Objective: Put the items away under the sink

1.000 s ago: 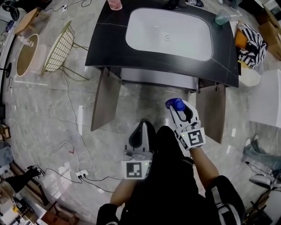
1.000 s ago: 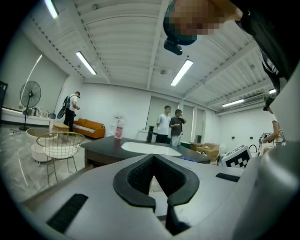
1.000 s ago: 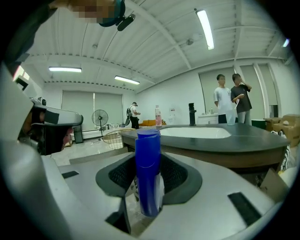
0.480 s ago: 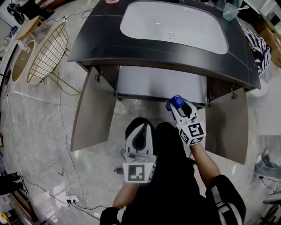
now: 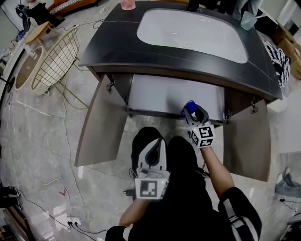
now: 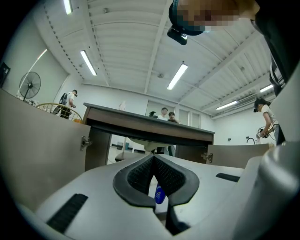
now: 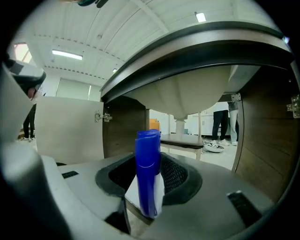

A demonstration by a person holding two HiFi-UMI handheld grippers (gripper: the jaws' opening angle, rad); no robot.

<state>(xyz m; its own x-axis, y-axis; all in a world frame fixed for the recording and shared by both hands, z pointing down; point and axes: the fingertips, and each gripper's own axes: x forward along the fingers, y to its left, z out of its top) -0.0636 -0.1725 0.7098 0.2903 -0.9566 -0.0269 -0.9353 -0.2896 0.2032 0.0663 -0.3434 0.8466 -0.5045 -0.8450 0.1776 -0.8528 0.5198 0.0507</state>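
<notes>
A white bottle with a blue cap (image 5: 189, 105) is held by my right gripper (image 5: 191, 109), which is shut on it at the mouth of the open cabinet under the sink (image 5: 176, 96). In the right gripper view the bottle (image 7: 148, 140) stands upright between the jaws, with the basin's underside (image 7: 187, 91) above it and the cabinet shelf (image 7: 183, 139) ahead. My left gripper (image 5: 150, 141) hangs lower, in front of the cabinet, and its jaws meet at the tips (image 6: 153, 158). A small blue-labelled thing (image 6: 159, 194) shows through the gap below those tips.
Both cabinet doors stand open, the left door (image 5: 101, 124) and the right door (image 5: 247, 146). The dark countertop (image 5: 113, 47) carries a pink cup (image 5: 128, 4). A wire basket (image 5: 56, 59) and cables (image 5: 66, 136) lie on the floor to the left.
The view has come closer to the vanity. My right gripper has carried the bottle forward to the cabinet opening. The left gripper has stayed low and shut.
</notes>
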